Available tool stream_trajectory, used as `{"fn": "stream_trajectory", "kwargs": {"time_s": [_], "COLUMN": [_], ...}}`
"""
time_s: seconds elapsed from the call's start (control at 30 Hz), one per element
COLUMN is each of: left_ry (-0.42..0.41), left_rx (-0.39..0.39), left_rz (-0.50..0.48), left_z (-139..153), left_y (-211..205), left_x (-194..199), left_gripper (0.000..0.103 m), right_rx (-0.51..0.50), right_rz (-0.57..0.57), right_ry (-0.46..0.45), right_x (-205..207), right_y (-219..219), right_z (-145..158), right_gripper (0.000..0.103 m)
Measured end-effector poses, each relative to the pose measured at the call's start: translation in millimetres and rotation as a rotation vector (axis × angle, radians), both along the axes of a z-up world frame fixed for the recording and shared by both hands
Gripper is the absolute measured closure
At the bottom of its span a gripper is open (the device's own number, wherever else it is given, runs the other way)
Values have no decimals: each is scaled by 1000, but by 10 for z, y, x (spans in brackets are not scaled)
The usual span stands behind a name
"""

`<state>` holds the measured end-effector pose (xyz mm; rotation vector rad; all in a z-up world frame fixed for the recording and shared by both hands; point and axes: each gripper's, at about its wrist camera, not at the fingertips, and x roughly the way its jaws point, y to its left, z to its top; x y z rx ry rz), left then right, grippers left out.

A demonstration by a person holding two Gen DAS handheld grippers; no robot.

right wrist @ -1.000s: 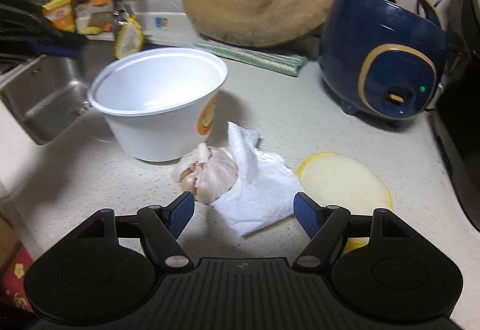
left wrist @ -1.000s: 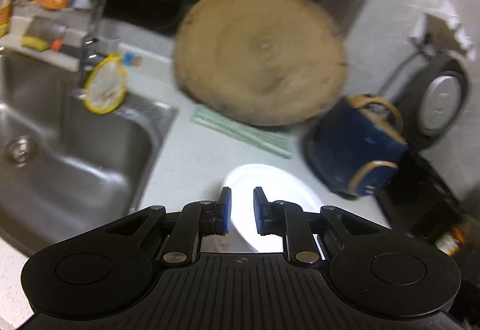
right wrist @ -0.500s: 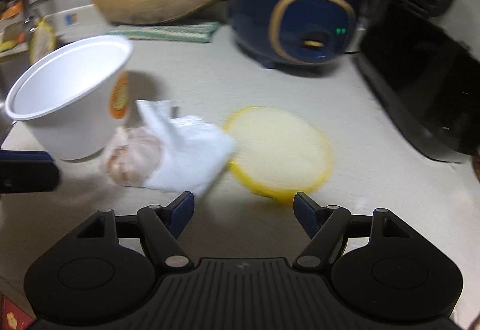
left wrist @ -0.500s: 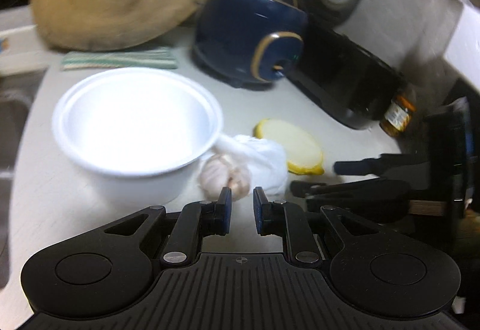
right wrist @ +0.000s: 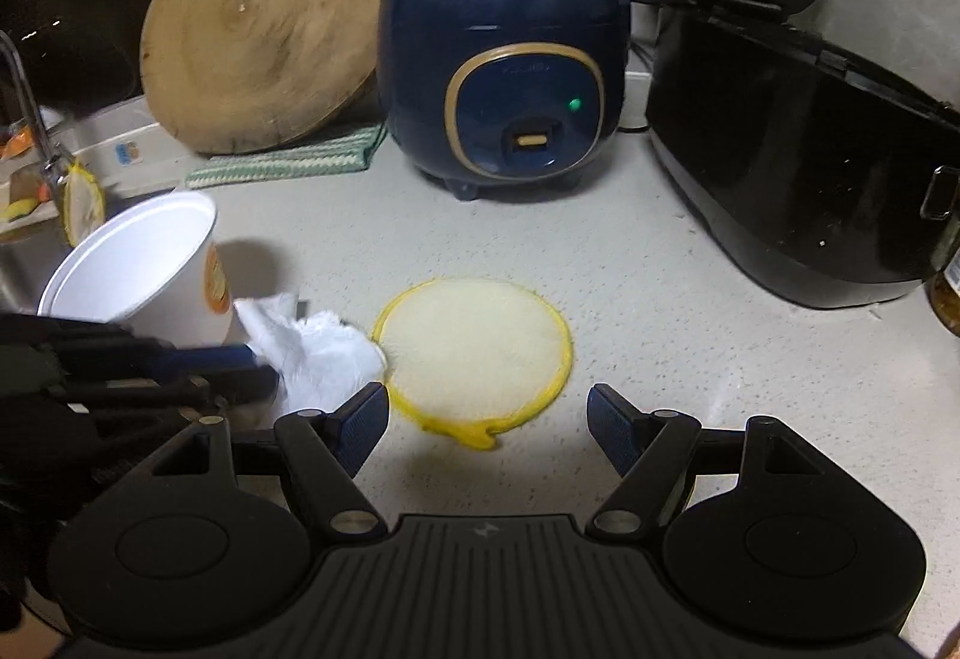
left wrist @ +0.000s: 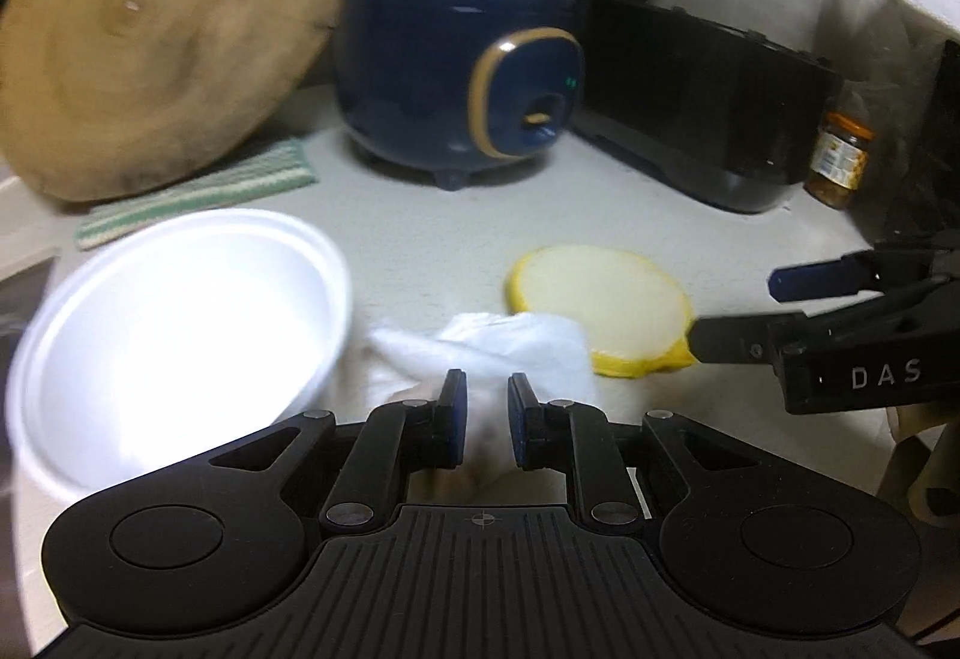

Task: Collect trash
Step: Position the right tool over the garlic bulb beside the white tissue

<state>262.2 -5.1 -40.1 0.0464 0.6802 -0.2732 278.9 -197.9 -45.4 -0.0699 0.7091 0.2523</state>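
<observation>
The white foam bowl (left wrist: 174, 335) stands on the pale counter (right wrist: 660, 311), and what shows of its inside looks empty, though glare washes it out. Touching the bowl's side lies a crumpled white tissue (right wrist: 312, 353), and against the tissue's far edge, away from the bowl, lies a round yellow-rimmed lid (right wrist: 474, 353). The left gripper (left wrist: 486, 413) hangs over the tissue beside the bowl, its jaws narrow and opening, pads not visibly pressing on anything. The right gripper (right wrist: 486, 425) stands wide apart and holds nothing, the lid just ahead of it. Behind the bowl stands a blue rice cooker (right wrist: 504, 65).
</observation>
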Motion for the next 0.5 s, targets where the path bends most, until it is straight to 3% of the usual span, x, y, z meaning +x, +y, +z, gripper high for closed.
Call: {"fn": "stream_trajectory", "kwargs": {"time_s": [0.13, 0.33, 0.5], "left_ry": [18, 25, 26], "left_rx": [-22, -190, -236], "left_rz": [103, 233, 231], "left_z": [46, 108, 114], "left_y": [230, 662, 740], "left_x": [-128, -387, -522], "left_gripper": [84, 84, 84], "right_rx": [-6, 0, 62], "right_rz": [35, 150, 275], "right_ry": [19, 23, 10], "right_x": [26, 73, 90], "right_y": [39, 215, 478], "right_z": [-103, -143, -74], "right_gripper": [29, 29, 29]}}
